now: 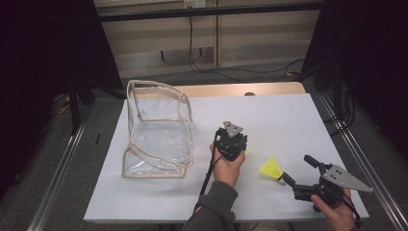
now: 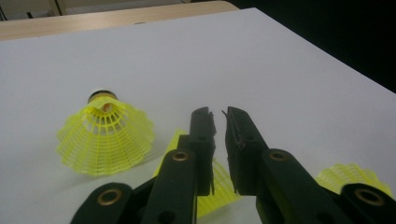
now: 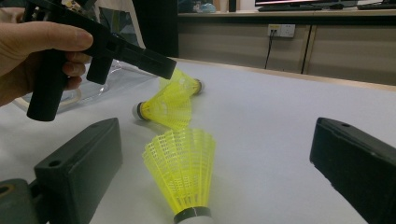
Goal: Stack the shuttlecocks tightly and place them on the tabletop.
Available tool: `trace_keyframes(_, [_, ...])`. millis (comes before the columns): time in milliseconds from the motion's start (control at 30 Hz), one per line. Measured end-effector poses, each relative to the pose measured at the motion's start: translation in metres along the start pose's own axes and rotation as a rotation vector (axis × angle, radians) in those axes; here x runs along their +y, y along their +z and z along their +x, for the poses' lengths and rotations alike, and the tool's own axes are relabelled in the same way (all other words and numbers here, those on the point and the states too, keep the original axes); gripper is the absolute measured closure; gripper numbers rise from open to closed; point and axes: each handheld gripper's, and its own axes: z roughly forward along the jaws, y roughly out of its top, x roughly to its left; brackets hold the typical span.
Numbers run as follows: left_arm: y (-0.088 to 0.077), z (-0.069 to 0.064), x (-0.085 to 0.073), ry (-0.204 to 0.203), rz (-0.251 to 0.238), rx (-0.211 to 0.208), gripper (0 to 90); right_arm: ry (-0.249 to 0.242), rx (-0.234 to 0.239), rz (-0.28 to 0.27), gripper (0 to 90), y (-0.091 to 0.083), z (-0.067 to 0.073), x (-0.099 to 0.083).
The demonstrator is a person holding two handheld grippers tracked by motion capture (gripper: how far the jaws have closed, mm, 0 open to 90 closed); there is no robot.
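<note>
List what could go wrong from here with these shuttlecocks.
The left gripper hangs over two shuttlecocks lying close together; closing may catch both or crush a mesh skirt. The right gripper straddles the near shuttlecock, which lies on its side and could roll away or be squashed.

Your shuttlecocks [image 3: 181, 163] look like yellow plastic mesh, slightly glossy, with a smooth white cap. The gripper [image 2: 219, 122] you've got in your left hand is matt black plastic with brass-looking rivets; its pads [image 2: 236, 133] look rough. The sheet [image 1: 288, 125] is matt white, paper-like, over a wooden table [image 1: 231, 89]. The bag [image 1: 156, 130] is clear shiny vinyl with cloth-looking beige trim.
</note>
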Motion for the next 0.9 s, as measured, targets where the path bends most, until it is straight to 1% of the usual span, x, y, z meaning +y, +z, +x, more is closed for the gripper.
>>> trace_keyframes(33, [0.0, 0.001, 0.0, 0.004, -0.012, 0.013, 76.8, 0.0, 0.0, 0.0, 2.1, 0.0, 0.0, 0.0])
trace_keyframes(67, [-0.001, 0.002, 0.001, 0.009, -0.011, 0.017, 75.0, -0.002, 0.0, 0.0, 2.1, 0.0, 0.0, 0.0])
trace_keyframes(100, [-0.001, 0.003, 0.001, 0.004, -0.011, 0.022, 73.3, -0.002, -0.001, 0.001, 2.1, 0.0, 0.0, 0.0])
trace_keyframes(167, [0.002, 0.004, 0.0, 0.017, -0.004, 0.038, 64.9, 0.0, -0.003, 0.001, 2.1, 0.0, 0.0, 0.0])
trace_keyframes(233, [0.005, 0.005, -0.002, 0.025, -0.002, 0.075, 55.8, 0.003, -0.002, 0.0, 2.1, 0.0, 0.0, 0.0])
trace_keyframes(300, [0.009, 0.005, -0.003, 0.027, -0.006, 0.068, 54.2, 0.0, -0.001, 0.0, 2.1, 0.0, 0.0, 0.0])
trace_keyframes(333, [0.01, 0.004, -0.004, 0.04, -0.002, 0.082, 53.0, 0.002, -0.001, -0.001, 2.1, 0.0, 0.0, 0.0])
trace_keyframes(367, [0.011, 0.003, -0.004, 0.058, 0.0, 0.093, 53.2, 0.0, 0.0, -0.002, 2.1, 0.0, 0.0, 0.0])
trace_keyframes(400, [0.013, 0.002, -0.005, 0.05, -0.001, 0.089, 53.0, 0.001, -0.001, -0.003, 2.1, 0.0, 0.0, 0.0])
trace_keyframes(433, [0.015, 0.003, -0.007, 0.048, 0.011, 0.09, 53.1, -0.002, -0.002, -0.001, 2.1, 0.0, -0.001, 0.0])
trace_keyframes(467, [0.016, 0.003, -0.008, 0.042, 0.021, 0.095, 55.1, 0.001, 0.0, 0.0, 2.1, 0.0, -0.001, 0.0])
trace_keyframes(567, [0.018, 0.005, -0.013, 0.025, 0.029, 0.081, 56.8, 0.005, -0.001, -0.002, 2.1, -0.001, -0.001, 0.0])
trace_keyframes(600, [0.018, 0.006, -0.014, 0.036, 0.038, 0.085, 57.8, -0.002, -0.001, -0.001, 2.1, -0.001, -0.001, 0.0])
trace_keyframes(667, [0.017, 0.006, -0.014, 0.041, 0.047, 0.09, 62.2, 0.004, -0.002, -0.005, 2.1, -0.001, -0.001, 0.0])
trace_keyframes(700, [0.016, 0.007, -0.014, 0.045, 0.045, 0.091, 63.1, 0.004, -0.003, -0.005, 2.1, -0.001, -0.002, 0.0])
trace_keyframes(733, [0.015, 0.008, -0.014, 0.041, 0.038, 0.091, 64.6, 0.004, -0.002, -0.006, 2.1, -0.001, -0.002, 0.0])
trace_keyframes(800, [0.012, 0.011, -0.013, 0.046, 0.036, 0.1, 68.2, -0.001, -0.001, -0.005, 2.1, -0.002, -0.002, 0.0])
trace_keyframes(867, [0.009, 0.014, -0.012, 0.037, 0.028, 0.093, 73.8, 0.004, -0.002, -0.007, 2.1, -0.002, -0.002, 0.0])
trace_keyframes(900, [0.007, 0.015, -0.011, 0.032, 0.028, 0.099, 75.8, 0.001, -0.005, -0.004, 2.1, -0.001, -0.002, 0.0])
